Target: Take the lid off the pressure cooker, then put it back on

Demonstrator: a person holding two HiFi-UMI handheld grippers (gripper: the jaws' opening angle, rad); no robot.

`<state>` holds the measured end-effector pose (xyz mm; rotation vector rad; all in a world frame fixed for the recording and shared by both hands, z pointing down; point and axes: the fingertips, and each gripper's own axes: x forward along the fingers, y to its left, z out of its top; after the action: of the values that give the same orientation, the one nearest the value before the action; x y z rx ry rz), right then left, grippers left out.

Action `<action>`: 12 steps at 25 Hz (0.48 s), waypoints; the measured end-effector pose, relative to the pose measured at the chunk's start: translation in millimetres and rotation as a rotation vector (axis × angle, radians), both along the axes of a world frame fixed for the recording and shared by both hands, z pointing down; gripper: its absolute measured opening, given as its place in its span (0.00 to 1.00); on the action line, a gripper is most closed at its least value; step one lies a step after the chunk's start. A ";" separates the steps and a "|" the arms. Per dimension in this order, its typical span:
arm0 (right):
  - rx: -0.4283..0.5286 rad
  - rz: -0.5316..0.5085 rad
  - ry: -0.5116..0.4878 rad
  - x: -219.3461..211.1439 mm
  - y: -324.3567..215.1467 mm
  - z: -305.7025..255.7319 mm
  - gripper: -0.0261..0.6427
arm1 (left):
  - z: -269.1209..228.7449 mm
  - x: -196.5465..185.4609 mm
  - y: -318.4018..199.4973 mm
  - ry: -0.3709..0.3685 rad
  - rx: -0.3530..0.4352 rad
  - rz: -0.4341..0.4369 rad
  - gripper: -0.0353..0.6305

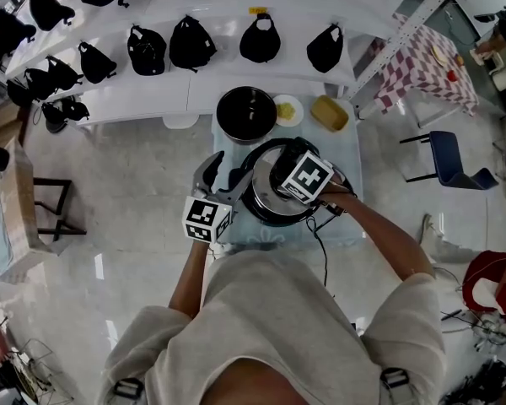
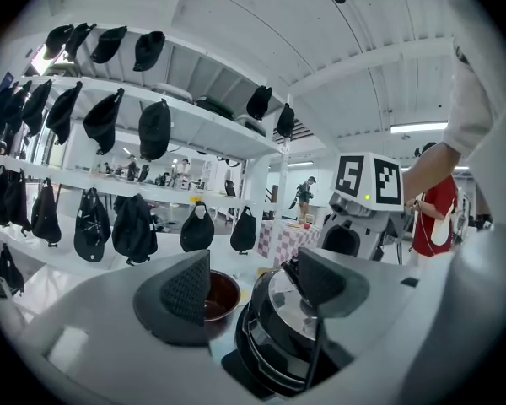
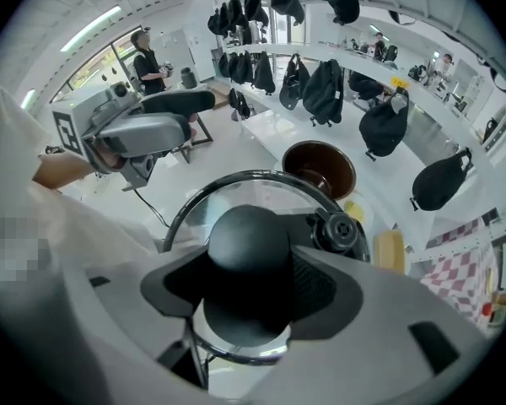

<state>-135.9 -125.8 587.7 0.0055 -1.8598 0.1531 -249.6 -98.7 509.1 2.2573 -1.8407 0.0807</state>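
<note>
Right gripper view: textured fingers (image 3: 320,287) clasp the lid's (image 3: 223,194) round black knob (image 3: 249,239).

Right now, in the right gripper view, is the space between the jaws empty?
No, the right gripper has the black knob of the lid between its jaws, with both pads against its sides.

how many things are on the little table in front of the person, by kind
pressure cooker: 1
lid: 1
dark bowl: 1
small plate: 1
yellow block: 1
total: 5
</note>
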 end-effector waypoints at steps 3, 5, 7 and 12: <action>0.002 0.041 -0.010 14.4 -6.3 -7.4 0.44 | -0.2 8.8 -7.6 0.001 0.002 0.030 0.52; 0.010 0.062 -0.020 26.7 -10.7 -13.2 0.44 | 0.0 18.9 -13.7 0.000 0.003 0.054 0.52; 0.019 0.086 -0.027 41.9 -14.6 -18.4 0.44 | -0.4 32.2 -20.6 -0.002 0.003 0.086 0.52; 0.035 0.205 -0.034 92.2 -23.4 -24.3 0.44 | -1.5 74.5 -39.9 -0.003 0.011 0.200 0.52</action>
<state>-43.7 -149.2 563.4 0.2197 -1.8936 0.2637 -175.1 -138.7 507.6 2.4439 -1.6154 0.1075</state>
